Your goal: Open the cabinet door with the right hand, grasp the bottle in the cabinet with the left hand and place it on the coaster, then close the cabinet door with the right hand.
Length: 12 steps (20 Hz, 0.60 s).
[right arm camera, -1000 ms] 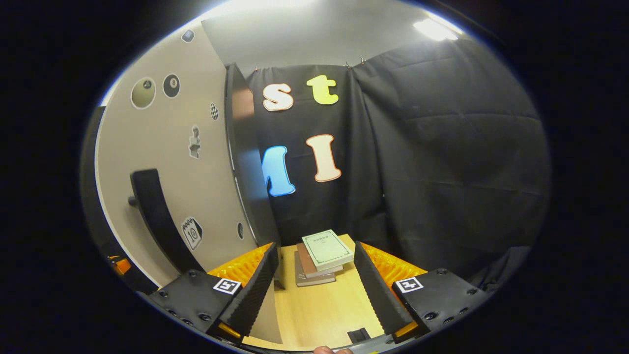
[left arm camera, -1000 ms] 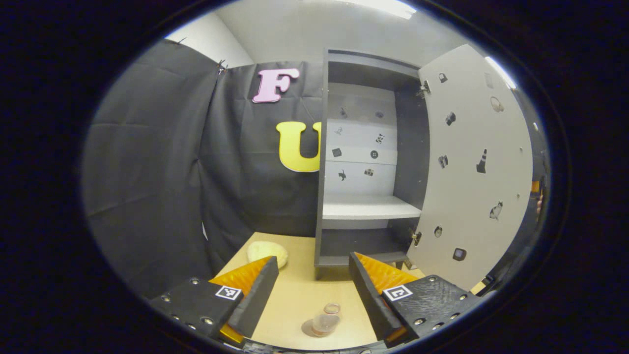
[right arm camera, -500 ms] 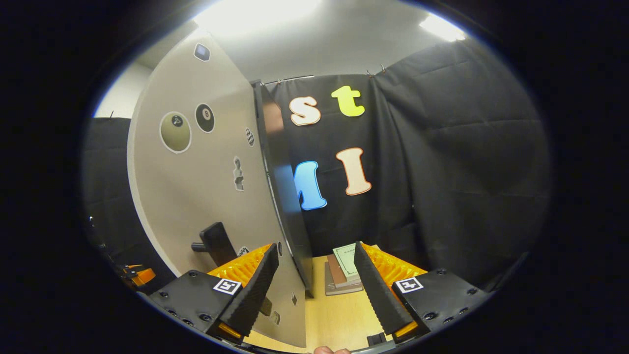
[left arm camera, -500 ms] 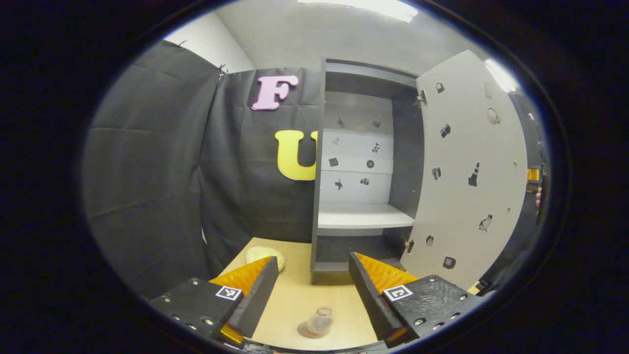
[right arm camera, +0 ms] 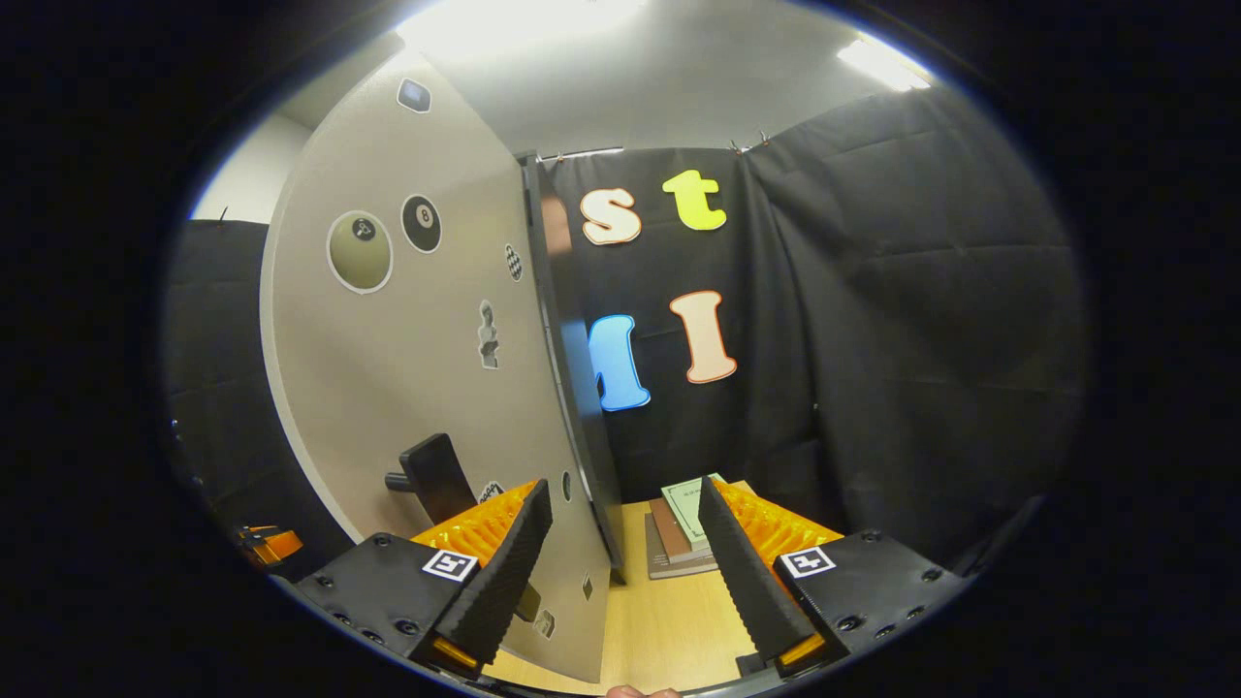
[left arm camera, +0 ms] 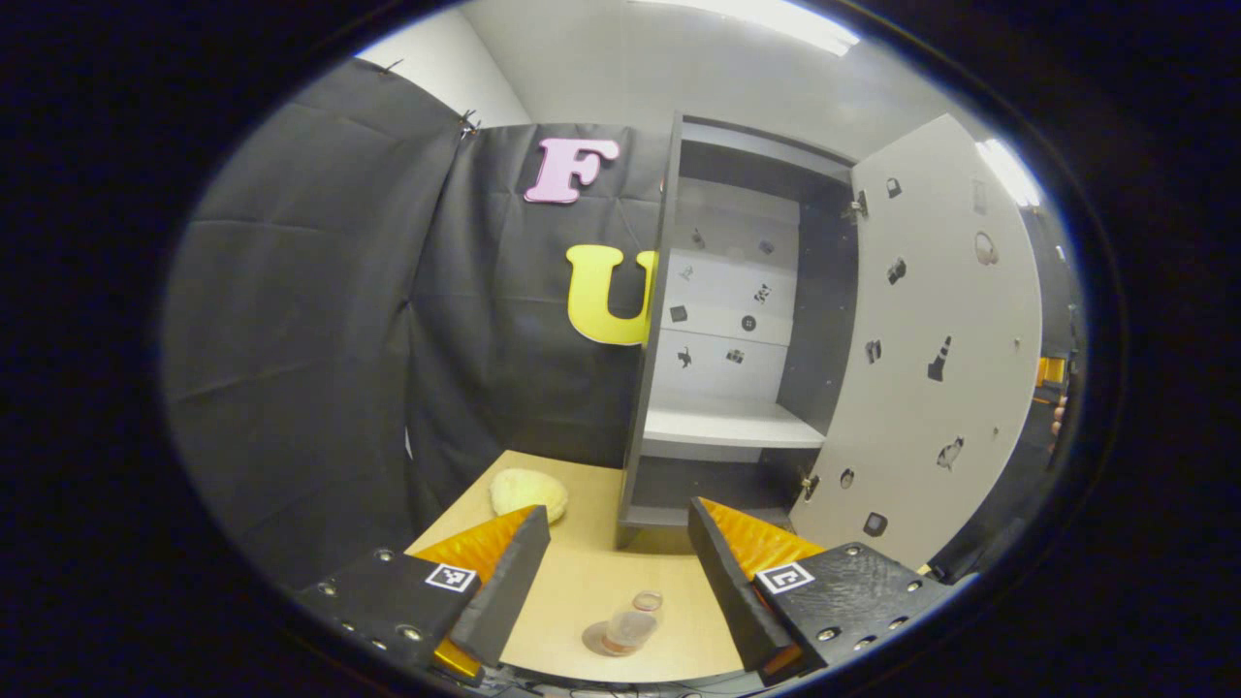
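Two grippers are recorded, both with jaws spread and nothing held.

Left gripper: held low over the wooden table, fingers apart, looking toward the open cabinet. Bottle: a small clear one with a brownish fill, standing upright on the round coaster between and just in front of the fingers; placement is judged complete, which would explain the released jaws. Cabinet shelf: seen bare. Pale yellow cloth-like lump: lying on the table left of the cabinet; what it is cannot be told.

Right gripper: fingers parted, positioned at the outer face of the cabinet door, near the dark door handle but apart from it. Door is swung wide; closing is judged the remaining step, hence this station. Stacked books: lying on the table beyond the fingers.
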Available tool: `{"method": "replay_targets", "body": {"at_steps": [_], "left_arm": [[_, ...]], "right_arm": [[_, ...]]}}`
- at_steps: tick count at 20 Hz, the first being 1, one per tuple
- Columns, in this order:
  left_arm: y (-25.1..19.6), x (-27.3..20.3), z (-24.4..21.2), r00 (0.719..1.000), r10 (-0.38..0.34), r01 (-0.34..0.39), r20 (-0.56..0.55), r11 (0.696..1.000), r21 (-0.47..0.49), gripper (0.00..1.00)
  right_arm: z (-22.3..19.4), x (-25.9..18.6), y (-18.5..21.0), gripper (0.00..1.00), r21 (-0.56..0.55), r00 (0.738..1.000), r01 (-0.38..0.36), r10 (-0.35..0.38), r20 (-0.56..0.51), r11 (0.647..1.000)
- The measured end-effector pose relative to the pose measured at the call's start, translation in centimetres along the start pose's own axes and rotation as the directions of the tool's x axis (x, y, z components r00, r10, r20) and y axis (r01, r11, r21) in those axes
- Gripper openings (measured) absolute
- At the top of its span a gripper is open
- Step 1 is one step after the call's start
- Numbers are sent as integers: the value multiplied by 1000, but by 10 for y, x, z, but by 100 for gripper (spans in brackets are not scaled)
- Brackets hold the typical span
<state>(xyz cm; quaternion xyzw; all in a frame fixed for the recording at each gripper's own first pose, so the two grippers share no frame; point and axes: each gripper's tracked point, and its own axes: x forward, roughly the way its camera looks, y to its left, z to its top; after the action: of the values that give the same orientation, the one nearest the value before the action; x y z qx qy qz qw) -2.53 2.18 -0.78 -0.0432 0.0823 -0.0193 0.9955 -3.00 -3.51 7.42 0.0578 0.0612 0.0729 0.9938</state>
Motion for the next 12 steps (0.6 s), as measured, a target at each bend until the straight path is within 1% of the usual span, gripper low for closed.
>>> {"method": "replay_targets", "body": {"at_steps": [2,5,10,12], "left_arm": [[7,-2,1,1000,7,-7,0,1000,-8,89],[21,-5,1,1000,28,-28,4,1000,0,89],[51,-9,0,996,86,-86,1,996,8,89],[61,-12,1,994,108,-108,1,994,3,89]], "right_arm": [[-3,0,22,97,1,999,-32,32,2,999],[-16,4,59,97,35,996,-89,89,-8,995],[-31,20,104,98,-51,991,-129,127,-49,990],[-34,28,123,98,-56,987,-156,153,-47,986]]}}
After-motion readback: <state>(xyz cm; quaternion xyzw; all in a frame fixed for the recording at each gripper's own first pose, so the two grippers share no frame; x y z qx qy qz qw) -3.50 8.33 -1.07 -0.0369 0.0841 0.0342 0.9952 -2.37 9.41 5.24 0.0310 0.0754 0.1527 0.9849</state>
